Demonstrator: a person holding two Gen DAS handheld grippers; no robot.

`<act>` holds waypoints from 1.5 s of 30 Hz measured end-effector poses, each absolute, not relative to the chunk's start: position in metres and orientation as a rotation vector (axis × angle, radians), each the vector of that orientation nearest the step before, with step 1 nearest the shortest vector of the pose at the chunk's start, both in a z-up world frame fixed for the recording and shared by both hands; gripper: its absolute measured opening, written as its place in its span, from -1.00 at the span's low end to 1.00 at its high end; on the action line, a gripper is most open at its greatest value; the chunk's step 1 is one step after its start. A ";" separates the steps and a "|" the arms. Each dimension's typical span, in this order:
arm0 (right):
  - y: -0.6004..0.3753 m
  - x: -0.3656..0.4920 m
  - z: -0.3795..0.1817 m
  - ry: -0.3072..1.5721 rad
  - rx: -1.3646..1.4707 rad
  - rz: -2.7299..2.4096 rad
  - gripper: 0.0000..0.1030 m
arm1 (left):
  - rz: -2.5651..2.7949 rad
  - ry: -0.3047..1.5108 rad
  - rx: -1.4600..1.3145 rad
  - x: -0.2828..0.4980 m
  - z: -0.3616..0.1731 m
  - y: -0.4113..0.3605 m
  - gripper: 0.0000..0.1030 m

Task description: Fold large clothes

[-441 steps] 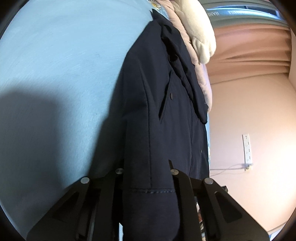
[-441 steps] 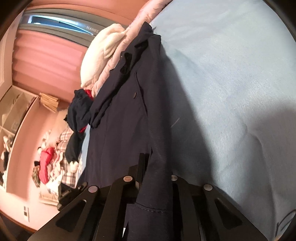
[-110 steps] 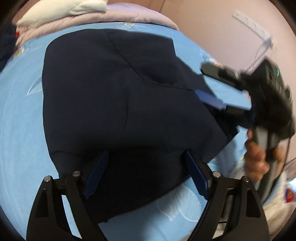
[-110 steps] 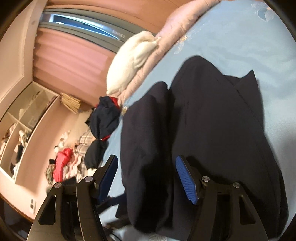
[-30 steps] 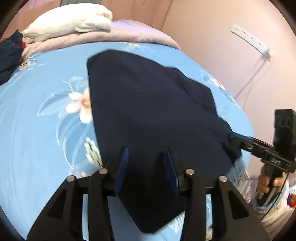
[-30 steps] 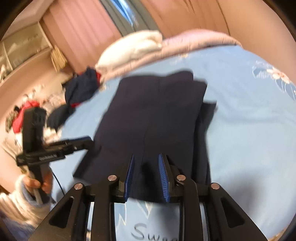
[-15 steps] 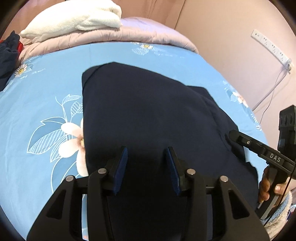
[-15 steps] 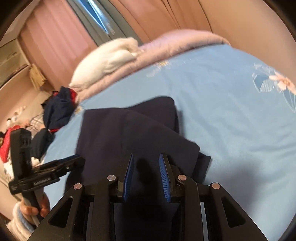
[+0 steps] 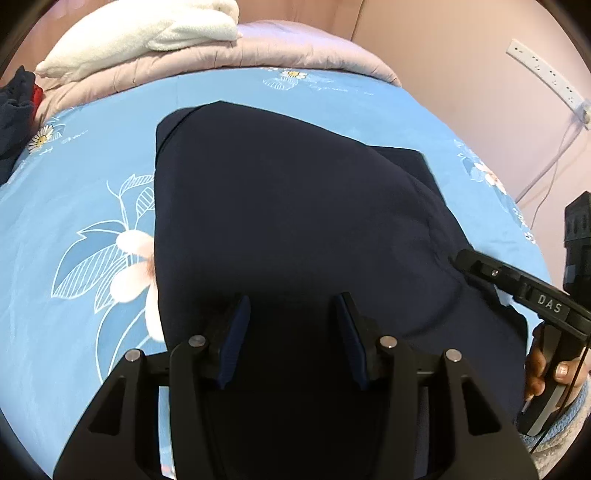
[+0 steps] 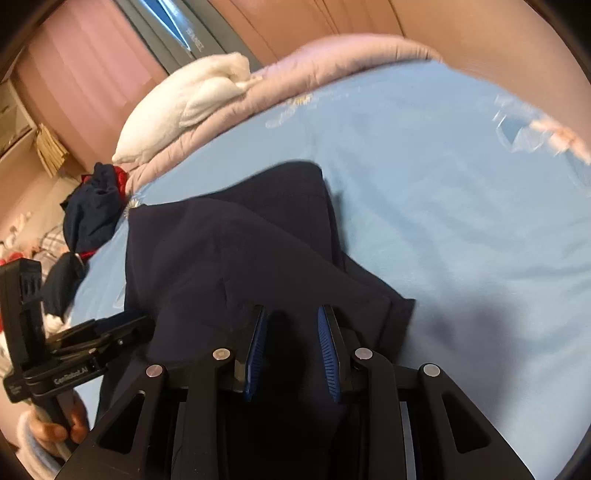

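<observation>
Both of my jaw pairs stand parted with dark cloth showing in the gap, clamping nothing that I can see.

Through the left wrist camera, my left gripper (image 9: 291, 332) hovers with its blue-padded fingers (image 9: 234, 339) spread over the near part of the navy coat (image 9: 288, 221). That coat lies folded on the blue flowered bedsheet (image 9: 74, 206), filling the middle of the view, with a lower layer sticking out at its far right corner. At the right edge my right gripper (image 9: 517, 288) reaches in against the coat's border, my right hand (image 9: 543, 369) around its handle. Beyond the sheet a pink quilt (image 9: 258, 51) carries a white pillow (image 9: 147, 33).

Through the right wrist camera, my right gripper (image 10: 291, 343) is parted too, its blue pads (image 10: 327, 350) apart above the coat's (image 10: 240, 258) near edge. My left gripper (image 10: 92, 339) comes in low at the left, touching the coat's side, with my left hand (image 10: 62, 424) below it. A heap of dark and red clothes (image 10: 92, 210) sits past the bed's left edge.
</observation>
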State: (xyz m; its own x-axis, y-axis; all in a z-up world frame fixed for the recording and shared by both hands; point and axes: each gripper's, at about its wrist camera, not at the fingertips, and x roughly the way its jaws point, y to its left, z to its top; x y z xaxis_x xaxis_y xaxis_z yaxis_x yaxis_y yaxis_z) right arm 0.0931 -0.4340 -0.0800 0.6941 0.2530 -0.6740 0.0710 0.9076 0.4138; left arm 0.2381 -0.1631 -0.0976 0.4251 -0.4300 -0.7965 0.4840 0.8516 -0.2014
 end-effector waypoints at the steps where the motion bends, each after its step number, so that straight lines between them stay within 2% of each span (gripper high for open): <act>1: -0.433 0.086 -0.075 0.783 0.432 0.114 -0.45 | -0.575 0.967 0.064 0.232 -0.094 -0.162 -0.06; 5: -0.427 0.051 -0.055 0.719 0.402 0.137 -0.45 | -0.604 0.936 0.063 0.207 -0.082 -0.158 -0.06; 11: -0.412 0.013 -0.054 0.687 0.355 0.183 -0.44 | -0.639 0.907 0.062 0.165 -0.074 -0.148 -0.06; 20: -0.399 0.028 -0.091 0.864 0.322 0.154 -0.44 | -0.614 0.992 0.112 0.147 -0.108 -0.156 -0.06; 36: -0.384 -0.003 -0.059 0.777 0.290 0.158 -0.39 | -0.587 0.930 0.135 0.111 -0.086 -0.131 -0.05; 45: -0.379 0.007 -0.091 0.873 0.323 0.143 -0.34 | -0.565 0.937 0.161 0.106 -0.104 -0.131 0.12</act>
